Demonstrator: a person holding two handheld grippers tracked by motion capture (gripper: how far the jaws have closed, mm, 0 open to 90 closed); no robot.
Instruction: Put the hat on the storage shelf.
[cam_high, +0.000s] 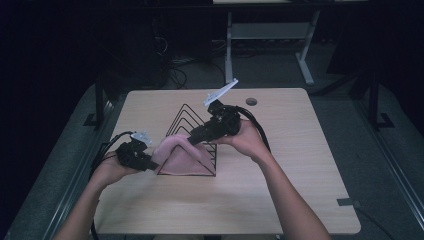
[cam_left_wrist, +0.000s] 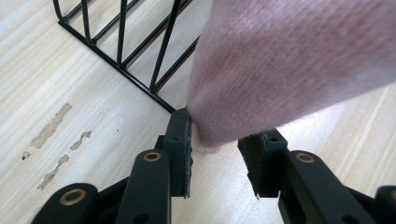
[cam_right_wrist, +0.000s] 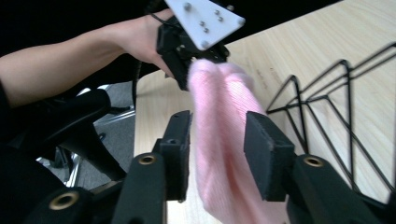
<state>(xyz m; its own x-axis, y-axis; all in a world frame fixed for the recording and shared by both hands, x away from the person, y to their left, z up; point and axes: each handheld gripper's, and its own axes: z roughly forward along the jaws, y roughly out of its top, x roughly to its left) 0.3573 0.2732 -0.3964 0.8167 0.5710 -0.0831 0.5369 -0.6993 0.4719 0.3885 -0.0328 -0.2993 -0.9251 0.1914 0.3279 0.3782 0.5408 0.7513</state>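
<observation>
1. Pink cloth (cam_left_wrist: 289, 60) between the jaws of the left gripper (cam_left_wrist: 214, 140): jaws parted, one pad just brushing the cloth's lower edge, the other standing clear of it, so no grip.
2. Same cloth running up between the jaws of the right gripper (cam_right_wrist: 217, 140): parted too, with the knit hanging loosely in the gap, not pinched.
3. Strung between the two grippers, then draped down over the black wire rack (cam_left_wrist: 122, 37), with the lower part lying inside the rack's base on the desk (cam_high: 280, 165).
4. Step in hand, by the look of it: laying the cloth over the rack and letting go.
5. To do it well: open both jaws wide enough that no pad snags the knit; draw each gripper straight back along its own line, not sideways, so the cloth stays put.
6. Keep the left jaws off the rack's bottom wire, which lies just beside them; a knock there would likely shift the light frame.
7. No brand, label or readable writing on cloth, rack or desk; just pale scuff marks (cam_left_wrist: 51, 128) on the wood.
</observation>
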